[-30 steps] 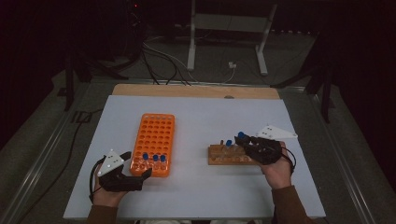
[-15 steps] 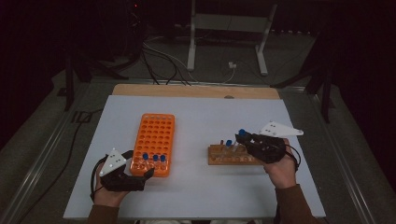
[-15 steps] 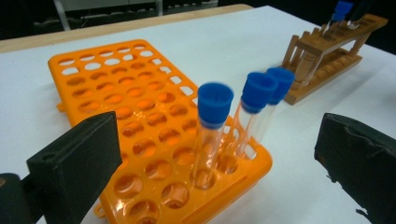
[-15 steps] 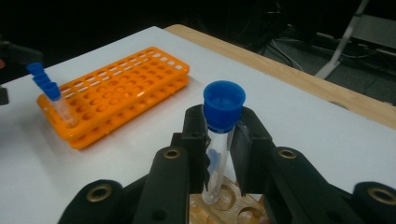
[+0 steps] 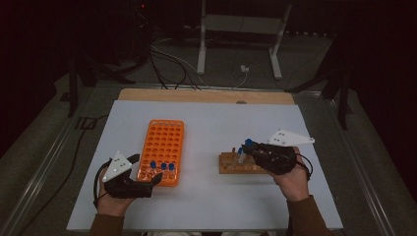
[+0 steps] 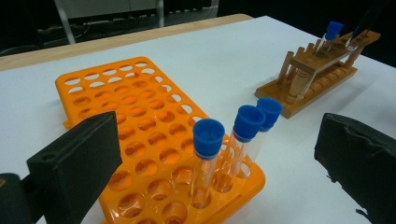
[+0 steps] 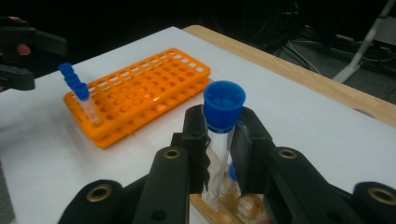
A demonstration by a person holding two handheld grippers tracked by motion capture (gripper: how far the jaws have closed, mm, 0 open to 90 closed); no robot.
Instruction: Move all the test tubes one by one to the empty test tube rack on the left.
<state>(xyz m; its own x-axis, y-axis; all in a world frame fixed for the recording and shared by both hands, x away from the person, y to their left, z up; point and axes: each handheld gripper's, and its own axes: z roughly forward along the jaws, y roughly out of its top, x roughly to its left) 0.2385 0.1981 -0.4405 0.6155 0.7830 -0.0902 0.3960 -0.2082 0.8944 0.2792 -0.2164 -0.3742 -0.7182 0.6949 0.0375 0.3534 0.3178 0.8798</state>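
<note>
My right gripper [image 7: 223, 135] is shut on a clear test tube with a blue cap [image 7: 224, 105], held upright just above the wooden rack [image 5: 235, 166]. One more blue-capped tube [image 6: 332, 30] stands in that rack. The orange rack [image 5: 162, 140] lies left of centre with three blue-capped tubes [image 6: 233, 140] in its near row. My left gripper [image 5: 145, 169] is open, its jaws on either side of the orange rack's near corner and nothing pinched between them. In the high view my right gripper [image 5: 251, 150] hovers over the wooden rack's left end.
Both racks lie on a white mat [image 5: 211, 123] on the table, whose wooden far edge [image 5: 206, 96] shows beyond the mat. Cables and a metal stand [image 5: 236, 44] sit on the dark floor behind. A gap of bare mat separates the two racks.
My right gripper has risen a little with the blue-capped tube above the wooden rack. My left gripper has stayed where it was.
</note>
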